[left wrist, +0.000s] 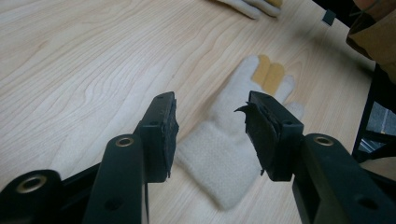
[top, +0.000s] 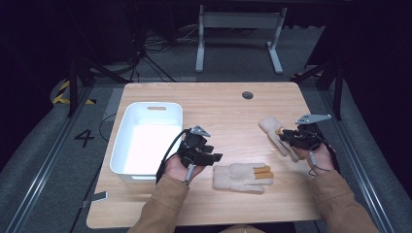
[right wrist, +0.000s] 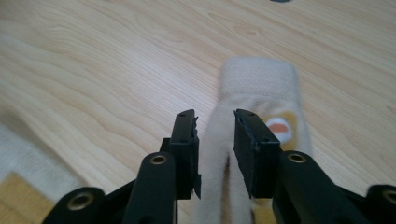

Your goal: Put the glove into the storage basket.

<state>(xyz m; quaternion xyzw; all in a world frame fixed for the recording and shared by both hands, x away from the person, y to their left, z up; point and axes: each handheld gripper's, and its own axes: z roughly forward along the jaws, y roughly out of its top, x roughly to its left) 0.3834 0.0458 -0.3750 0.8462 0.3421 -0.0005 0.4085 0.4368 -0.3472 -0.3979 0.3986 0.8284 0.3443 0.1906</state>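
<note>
1. Cream fleece glove (top: pixel 241 176) with two tan fingertips lies flat on the wooden table (top: pixel 214 104), at three o'clock of the left gripper (top: pixel 217 157)
2. Left gripper, seen in its own view (left wrist: pixel 211 135), stands part-open above the glove's (left wrist: pixel 233 149) cuff, pads clear of it
3. Second cream glove (top: pixel 274 132) lies at ten o'clock of the right gripper (top: pixel 286 136); its jaws, narrowly apart, straddle the glove's (right wrist: pixel 257 93) fingers without pressing
4. White plastic bin (top: pixel 127 126) sits at nine o'clock

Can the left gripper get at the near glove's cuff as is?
Probably yes: left gripper has open jaws aimed at the near glove, cuff toward it, with bare table between.
</note>
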